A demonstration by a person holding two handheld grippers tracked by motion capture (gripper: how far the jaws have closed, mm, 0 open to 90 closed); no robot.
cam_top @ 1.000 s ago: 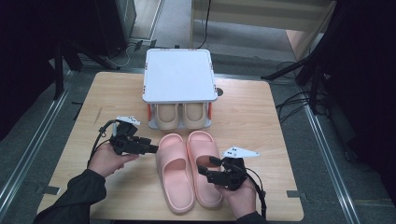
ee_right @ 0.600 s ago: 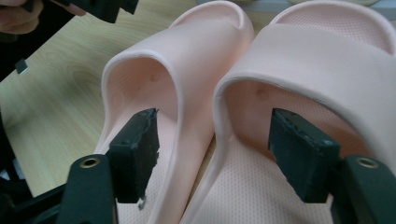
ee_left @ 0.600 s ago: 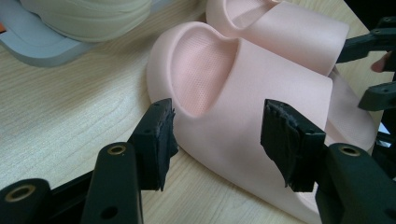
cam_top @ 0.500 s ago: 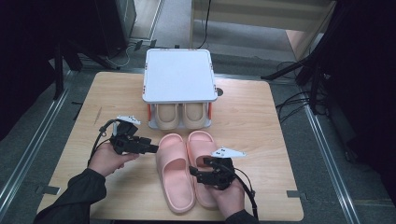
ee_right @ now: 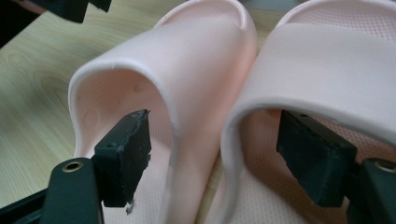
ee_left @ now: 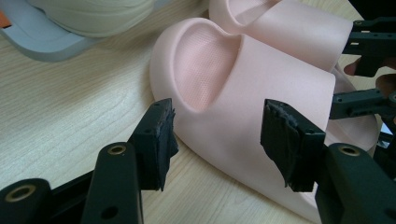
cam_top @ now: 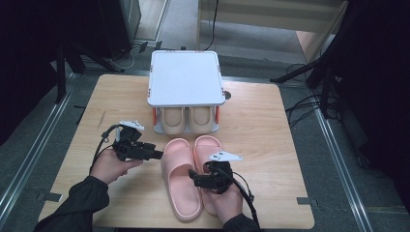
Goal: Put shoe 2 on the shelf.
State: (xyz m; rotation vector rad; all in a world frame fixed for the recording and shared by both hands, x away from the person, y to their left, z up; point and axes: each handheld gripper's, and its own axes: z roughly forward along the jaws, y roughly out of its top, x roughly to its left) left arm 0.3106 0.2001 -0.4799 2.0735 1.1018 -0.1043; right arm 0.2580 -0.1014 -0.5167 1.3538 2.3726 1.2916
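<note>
I have two pink slides lying side by side on the wooden table [cam_top: 270,121], toes pointing to 12 o'clock toward the white shoe rack [cam_top: 184,77], which holds a beige pair [cam_top: 186,119] on its lower shelf. The left pink slide [cam_top: 178,176] sits at about 6 o'clock from the rack, and the right pink slide [cam_top: 205,147] touches it along the inner edge.

My left gripper [cam_top: 155,154] comes in from 9 o'clock and points at the toe end of the left pink slide. In the left gripper view its jaws stand apart, the toe of that slide lying between and just beyond the pads [ee_left: 161,135], nothing pinched; whether a pad touches the rubber I cannot tell.

My right gripper [cam_top: 192,177] comes up from 6 o'clock over the heel half of the pair. In the right gripper view its jaws are spread wide, one pad [ee_right: 126,151] reaching under the strap of the left pink slide, the other pad under the strap of the right pink slide, so the two touching inner strap walls stand between them. Neither pad is pressed against the straps.
</note>
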